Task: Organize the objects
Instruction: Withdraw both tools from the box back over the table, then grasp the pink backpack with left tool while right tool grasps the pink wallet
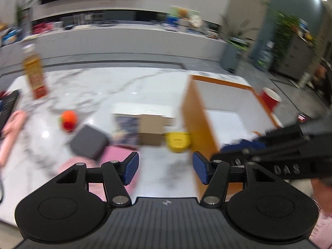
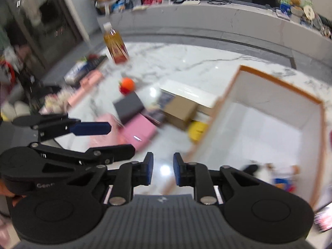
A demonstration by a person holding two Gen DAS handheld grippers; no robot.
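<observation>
My left gripper (image 1: 165,168) hangs open over the marble table (image 1: 124,87), with nothing between its blue pads. Just ahead lie a yellow item (image 1: 178,142), a cardboard box (image 1: 151,130), a dark grey box (image 1: 89,143) and a pink case (image 1: 116,155). To its right stands the orange-rimmed white bin (image 1: 228,95). My right gripper (image 2: 163,170) is almost closed, with a narrow empty gap, near the corner of the bin (image 2: 269,114). Blurred small items (image 2: 276,176) lie inside the bin. One of the left gripper's fingers (image 2: 91,129) shows at the left of the right wrist view.
A tea bottle (image 1: 34,72) stands at the far left and an orange-red toy fruit (image 1: 68,120) lies nearer. A red cup (image 1: 269,99) stands behind the bin. Pink items and a keyboard crowd the table's left edge (image 2: 87,76). A long cluttered counter (image 1: 124,33) runs behind.
</observation>
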